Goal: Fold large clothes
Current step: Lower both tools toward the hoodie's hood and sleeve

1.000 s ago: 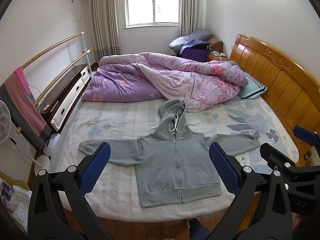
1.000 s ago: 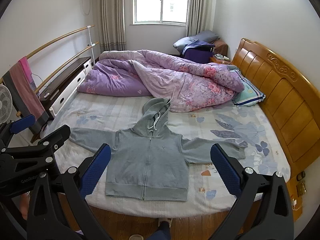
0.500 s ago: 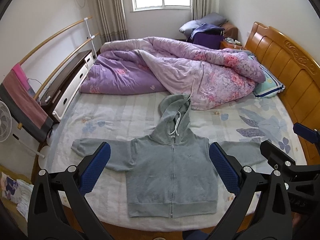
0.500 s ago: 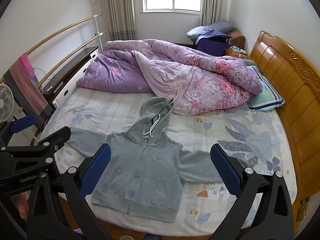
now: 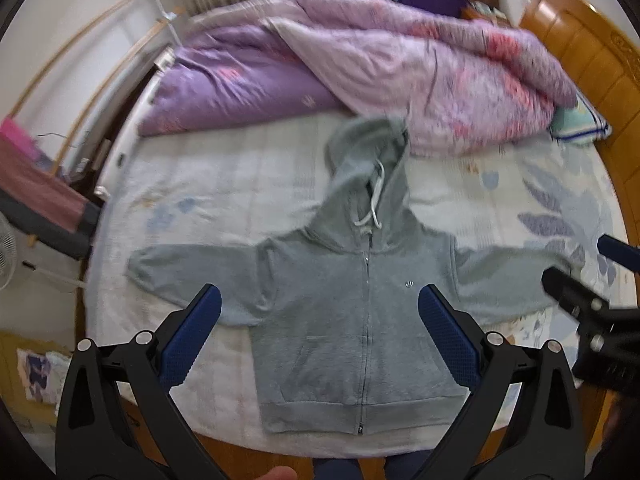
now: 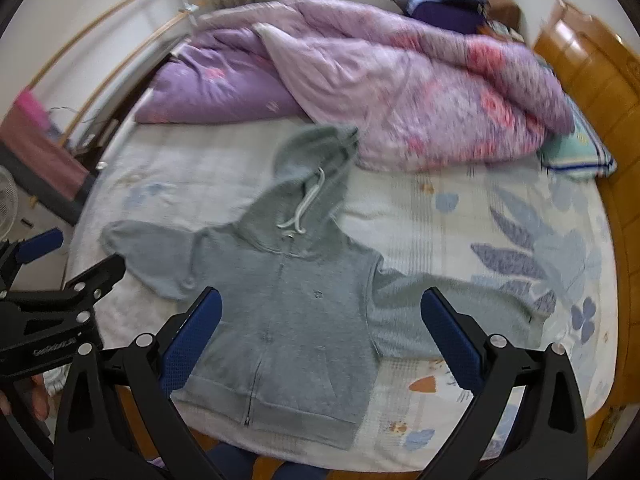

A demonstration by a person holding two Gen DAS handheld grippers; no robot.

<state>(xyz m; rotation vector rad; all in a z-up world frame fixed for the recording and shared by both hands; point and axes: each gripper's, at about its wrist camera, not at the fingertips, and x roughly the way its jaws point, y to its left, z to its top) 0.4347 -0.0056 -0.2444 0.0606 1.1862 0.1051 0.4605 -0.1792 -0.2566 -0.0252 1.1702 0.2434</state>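
A grey zip-up hoodie (image 5: 352, 320) lies flat and face up on the floral bedsheet (image 5: 208, 184) near the foot edge of the bed, zipped closed, both sleeves spread out to the sides and the hood pointing toward a rumpled purple duvet (image 5: 384, 60) that its tip just touches. The left gripper (image 5: 319, 334) hangs above the hoodie's body with its blue-padded fingers spread wide and nothing between them. The right gripper (image 6: 321, 336) hangs likewise over the hoodie's right half, jaws wide and empty, beside the wooden headboard (image 6: 600, 80).
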